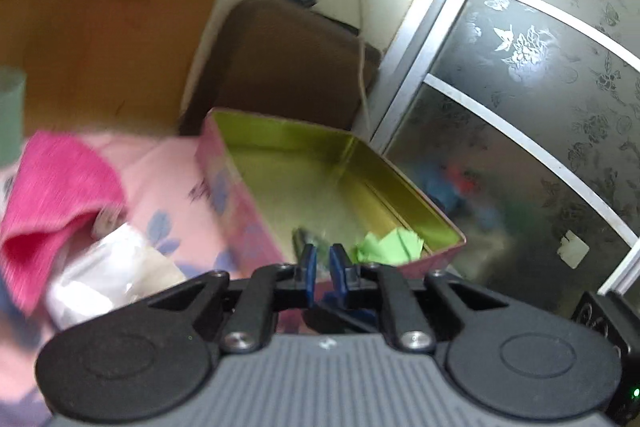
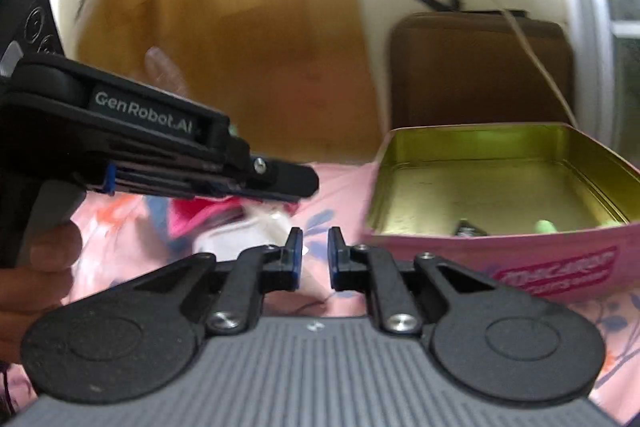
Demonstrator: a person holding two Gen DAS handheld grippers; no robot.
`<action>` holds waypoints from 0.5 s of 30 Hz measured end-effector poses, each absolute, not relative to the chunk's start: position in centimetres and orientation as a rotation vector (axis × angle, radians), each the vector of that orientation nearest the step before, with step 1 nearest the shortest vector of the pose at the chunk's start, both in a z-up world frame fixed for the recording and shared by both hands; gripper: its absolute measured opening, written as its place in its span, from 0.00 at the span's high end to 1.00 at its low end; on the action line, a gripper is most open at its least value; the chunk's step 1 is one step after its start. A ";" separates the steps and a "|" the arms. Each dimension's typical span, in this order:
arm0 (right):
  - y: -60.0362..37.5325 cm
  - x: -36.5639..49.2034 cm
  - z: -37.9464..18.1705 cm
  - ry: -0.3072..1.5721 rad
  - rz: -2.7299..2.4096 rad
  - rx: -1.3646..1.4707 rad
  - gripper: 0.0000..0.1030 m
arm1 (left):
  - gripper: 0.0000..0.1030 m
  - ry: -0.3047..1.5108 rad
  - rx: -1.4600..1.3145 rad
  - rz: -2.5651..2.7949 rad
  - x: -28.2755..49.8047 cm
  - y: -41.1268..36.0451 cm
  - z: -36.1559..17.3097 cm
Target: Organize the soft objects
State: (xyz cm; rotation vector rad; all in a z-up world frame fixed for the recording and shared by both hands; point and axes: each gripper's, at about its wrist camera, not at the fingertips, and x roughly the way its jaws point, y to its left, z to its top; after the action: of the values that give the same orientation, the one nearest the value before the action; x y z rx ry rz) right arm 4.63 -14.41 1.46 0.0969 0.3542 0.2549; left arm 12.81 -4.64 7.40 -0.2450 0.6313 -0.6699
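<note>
An open pink tin (image 1: 236,195) with a gold inside lies on a pink floral sheet (image 1: 168,179). In it are a light green soft piece (image 1: 388,247) and a small dark item (image 1: 300,237). My left gripper (image 1: 322,261) hovers over the tin's near corner, its blue pads almost together with nothing between them. A bright pink cloth (image 1: 52,195) and a white plastic bag (image 1: 100,275) lie to its left. In the right wrist view, my right gripper (image 2: 315,255) shows a narrow empty slit over the sheet, left of the tin (image 2: 520,259). The left gripper (image 2: 304,183) reaches in from the left above the pink cloth (image 2: 200,219).
A brown cushion (image 1: 296,67) leans behind the tin against a pale wall, with a wooden headboard (image 1: 100,7) to its left. A patterned sliding door (image 1: 540,107) stands on the right. A white cable (image 1: 362,67) hangs over the cushion. A person's hand (image 2: 40,259) holds the left gripper.
</note>
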 end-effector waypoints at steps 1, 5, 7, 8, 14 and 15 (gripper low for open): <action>-15.3 4.8 1.6 0.351 0.247 0.124 0.84 | 0.91 0.626 -0.247 -0.684 13.0 -5.1 7.7; -17.6 4.7 1.1 0.349 0.197 0.156 0.80 | 0.89 0.601 -0.223 -0.665 13.2 -5.2 7.5; -18.2 4.7 0.4 0.381 0.220 0.171 0.78 | 0.86 0.617 -0.224 -0.622 13.3 -4.1 6.7; -18.1 4.7 0.2 0.399 0.245 0.174 0.69 | 0.84 0.631 -0.231 -0.599 13.3 -3.2 6.2; -14.4 6.3 -1.0 0.481 0.393 0.078 0.17 | 0.68 0.773 -0.367 -0.480 12.6 3.0 2.2; -13.6 6.9 -1.1 0.490 0.406 0.055 0.16 | 0.68 0.789 -0.392 -0.481 12.5 3.6 1.8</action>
State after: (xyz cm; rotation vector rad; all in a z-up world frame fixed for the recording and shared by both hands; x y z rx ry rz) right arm 6.85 -13.59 -1.12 0.0545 0.4901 0.4059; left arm 12.50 3.64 1.78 -0.3921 0.7892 -0.4809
